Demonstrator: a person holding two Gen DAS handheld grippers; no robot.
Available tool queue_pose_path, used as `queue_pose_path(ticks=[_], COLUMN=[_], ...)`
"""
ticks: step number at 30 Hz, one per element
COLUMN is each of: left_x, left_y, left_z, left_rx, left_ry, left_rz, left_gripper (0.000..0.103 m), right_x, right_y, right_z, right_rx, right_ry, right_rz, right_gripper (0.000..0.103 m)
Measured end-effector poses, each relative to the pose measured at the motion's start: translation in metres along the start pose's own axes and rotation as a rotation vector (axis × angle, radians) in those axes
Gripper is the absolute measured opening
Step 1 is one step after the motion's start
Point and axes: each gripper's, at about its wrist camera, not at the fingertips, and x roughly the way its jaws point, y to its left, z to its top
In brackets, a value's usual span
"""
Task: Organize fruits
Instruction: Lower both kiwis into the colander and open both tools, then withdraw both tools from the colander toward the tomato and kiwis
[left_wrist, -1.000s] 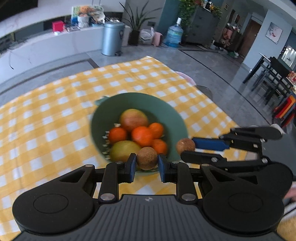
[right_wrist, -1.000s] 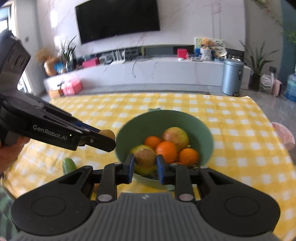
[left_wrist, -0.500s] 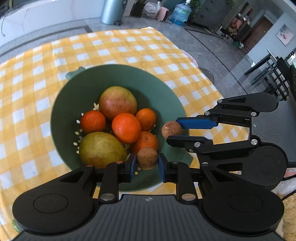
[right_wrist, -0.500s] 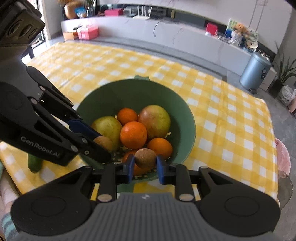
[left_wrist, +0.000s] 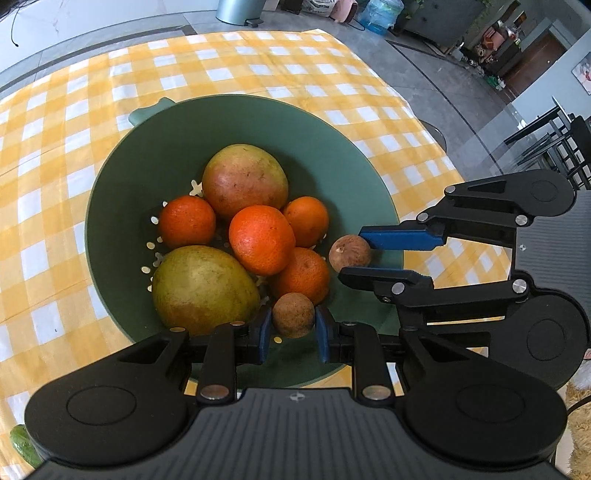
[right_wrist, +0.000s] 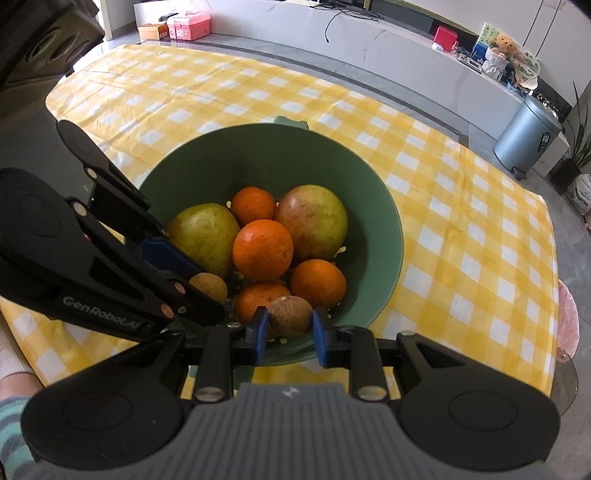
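A green colander bowl (left_wrist: 122, 177) (right_wrist: 373, 192) on the yellow checked cloth holds two mangoes (left_wrist: 244, 181) (left_wrist: 201, 288) and several oranges (left_wrist: 261, 240). My left gripper (left_wrist: 293, 329) is shut on a small brown round fruit (left_wrist: 293, 314), just above the bowl's near inside edge. My right gripper (right_wrist: 290, 332) is shut on a second brown round fruit (right_wrist: 290, 315), also over the bowl's near side. In the left wrist view the right gripper (left_wrist: 354, 254) comes in from the right with its fruit (left_wrist: 349, 254). In the right wrist view the left gripper (right_wrist: 207, 284) enters from the left.
The yellow checked tablecloth (left_wrist: 55, 122) covers the round table around the bowl. A green vegetable (left_wrist: 24, 445) lies at the near left edge. A sleeve and hand (right_wrist: 11, 398) show at lower left. A metal bin (right_wrist: 528, 136) stands on the floor beyond the table.
Both grippers have come down and forward over the bowl with their brown fruits; the bowl now fills more of each view. The grips have not changed.
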Motion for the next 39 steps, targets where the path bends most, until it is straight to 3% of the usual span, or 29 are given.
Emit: queue_pose_path(ticks=[7,15,20,27,39], left_x=[-0.001,-0.008,-0.026,-0.082,-0.139], left_y=[-0.002,0.002,0.0,-0.014,0.01], left_z=[0.0,-0.002,-0.009,-0.028,-0.081], left_rx=[0.014,-0.009,0.005,0.116,0.197], left_ry=[-0.003,0.003,-0.033,-0.16,-0.305], left_rz=[0.018,0.013,0.016,0.059,0.176], left_gripper=[0.029,0.041,0.041,0.043,0.044], right_x=[0.001,-0.005,-0.013,-0.045,-0.075], right_y=[0.001,0.003,0.004,0.015,0.095], right_z=[0.001,-0.001,-0.001,-0.008,-0.044], right_rx=[0.002,0.007,0.042,0.217,0.444], right_ry=[0.004,-0.003,-0.029,-0.149,-0.383], right_rz=[-0.002,-0.013,-0.019,-0.032,0.041], right_gripper=[0.023,0.024,0.036,0.037,0.037])
